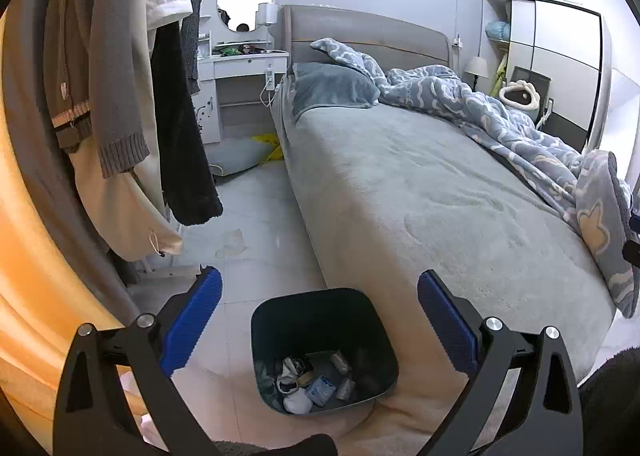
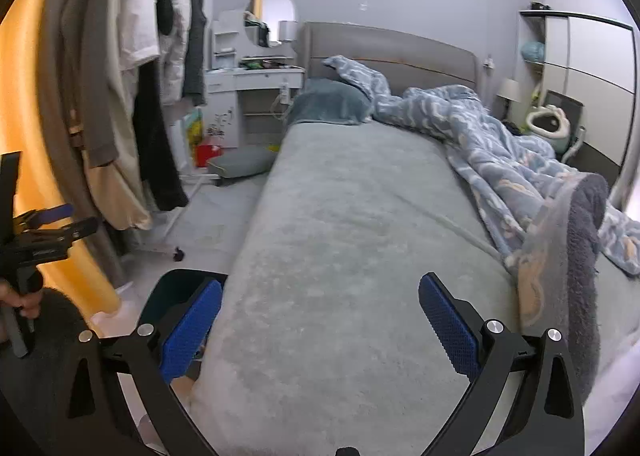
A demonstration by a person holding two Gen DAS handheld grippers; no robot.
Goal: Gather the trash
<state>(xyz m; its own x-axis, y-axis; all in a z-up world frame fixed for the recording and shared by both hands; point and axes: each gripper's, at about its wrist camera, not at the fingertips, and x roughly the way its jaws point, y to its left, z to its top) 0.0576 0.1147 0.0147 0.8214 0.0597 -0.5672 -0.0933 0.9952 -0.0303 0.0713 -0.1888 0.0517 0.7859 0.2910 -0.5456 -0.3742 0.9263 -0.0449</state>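
A: Closest to us, the left gripper (image 1: 319,320) hangs with its blue pads spread wide and nothing between them. Right below and just ahead of it sits the dark bin (image 1: 280,320), on the floor against the foot corner of the bed (image 1: 400,195).

B: And inside?

A: Crumpled wrappers and paper (image 1: 316,384) piled at the bottom. So some trash is already in.

B: The other hand?

A: The right gripper (image 2: 320,320) is over the mattress, jaws as wide as they go, holding nothing. From there the bin is down to its left, half hidden behind its left finger.

B: What's left to pick up?

A: Further along the floor, a pale flattish scrap (image 1: 232,242) lies by the foot of the clothes rack (image 1: 120,75), ahead and left of the left gripper. Its long axis I can't make out. I'd judge the left hand nearer. Beyond, something yellow (image 1: 268,145) lies by the dresser (image 1: 244,67); trash or not, I can't tell.
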